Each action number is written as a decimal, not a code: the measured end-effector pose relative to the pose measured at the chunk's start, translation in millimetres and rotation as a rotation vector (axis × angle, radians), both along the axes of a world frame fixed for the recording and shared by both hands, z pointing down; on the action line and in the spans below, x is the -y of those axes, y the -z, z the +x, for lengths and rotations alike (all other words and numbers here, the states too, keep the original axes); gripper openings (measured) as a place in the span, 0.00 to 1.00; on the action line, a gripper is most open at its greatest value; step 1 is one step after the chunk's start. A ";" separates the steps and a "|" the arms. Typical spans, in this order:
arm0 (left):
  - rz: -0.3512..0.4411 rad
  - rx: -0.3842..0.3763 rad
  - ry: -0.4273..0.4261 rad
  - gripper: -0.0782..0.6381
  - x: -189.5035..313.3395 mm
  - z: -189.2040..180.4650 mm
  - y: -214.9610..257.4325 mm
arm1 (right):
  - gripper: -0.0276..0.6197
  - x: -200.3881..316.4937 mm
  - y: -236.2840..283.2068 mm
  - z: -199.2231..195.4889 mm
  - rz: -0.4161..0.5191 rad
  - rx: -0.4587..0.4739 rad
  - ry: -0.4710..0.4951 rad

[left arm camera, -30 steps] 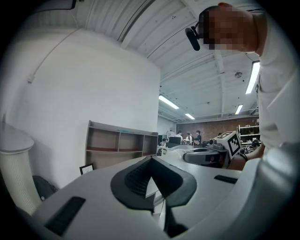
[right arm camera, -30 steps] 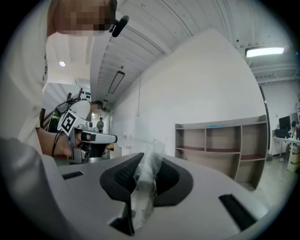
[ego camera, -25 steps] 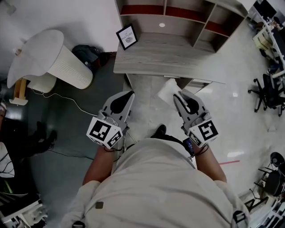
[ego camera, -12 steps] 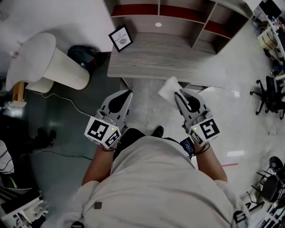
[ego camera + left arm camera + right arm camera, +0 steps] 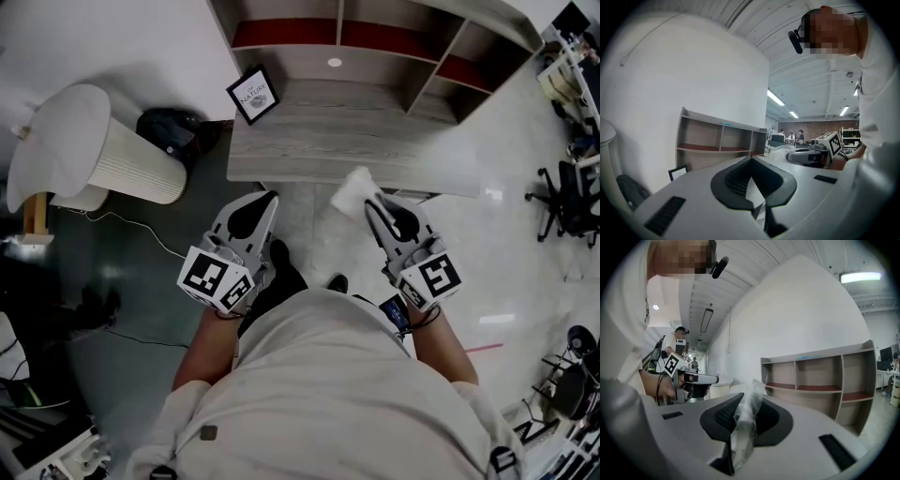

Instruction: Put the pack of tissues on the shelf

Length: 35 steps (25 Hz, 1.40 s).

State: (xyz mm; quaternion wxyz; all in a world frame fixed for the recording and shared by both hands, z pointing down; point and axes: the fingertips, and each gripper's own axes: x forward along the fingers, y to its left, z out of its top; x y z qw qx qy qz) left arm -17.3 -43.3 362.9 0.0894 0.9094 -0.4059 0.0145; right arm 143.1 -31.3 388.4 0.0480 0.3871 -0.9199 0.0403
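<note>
The right gripper [image 5: 744, 422] has its jaws pinched on the pack of tissues [image 5: 750, 399], whose crinkled clear wrapper stands up between the dark pads and pokes out past their tips. Beyond, to the right, stands the shelf [image 5: 820, 380], a pale wooden unit against a white wall [image 5: 797, 319], its open compartments floored in reddish brown. At the left a hand [image 5: 663, 386] holds the left gripper [image 5: 696, 379] level, its marker cube [image 5: 671, 365] tilted. A ceiling light [image 5: 860, 276] glows at the upper right.
</note>
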 end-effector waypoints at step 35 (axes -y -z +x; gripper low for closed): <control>0.020 -0.032 -0.120 0.13 152.5 -184.5 9.4 | 0.15 144.1 9.3 -190.3 0.010 -0.043 -0.093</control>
